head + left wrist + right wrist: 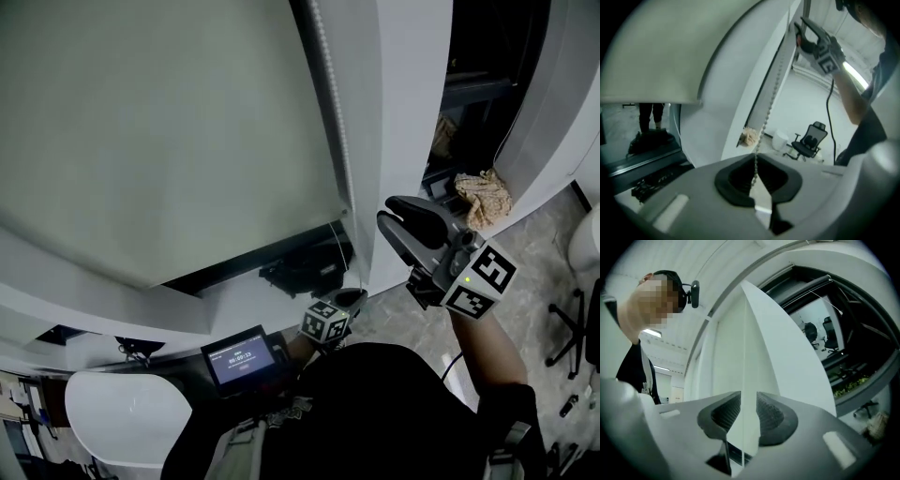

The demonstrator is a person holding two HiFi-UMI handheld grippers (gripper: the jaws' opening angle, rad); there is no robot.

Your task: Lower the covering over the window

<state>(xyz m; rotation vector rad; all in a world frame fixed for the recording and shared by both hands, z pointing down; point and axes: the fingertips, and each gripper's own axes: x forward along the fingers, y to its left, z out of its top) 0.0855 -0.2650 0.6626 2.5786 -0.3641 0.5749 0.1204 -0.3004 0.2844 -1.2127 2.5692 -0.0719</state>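
A pale roller blind point(159, 131) covers most of the window, its bottom edge a little above the sill. Down its right side hangs a bead chain point(336, 122). My left gripper point(352, 298) is low by the sill, and in the left gripper view it point(756, 157) is shut on the chain point(769, 103), which runs up from between the pads. My right gripper point(392, 212) is higher, to the right of the chain and apart from it. Its jaws point(748, 397) stand open with only the white wall corner showing through the gap. It also shows in the left gripper view point(800, 29).
A dark object point(305, 267) lies on the sill. Beside the white pillar a crumpled cloth point(483, 195) rests on a ledge. A small screen device point(241, 358) and a white rounded surface point(122, 412) are below left. An office chair point(809, 140) stands on the floor to the right.
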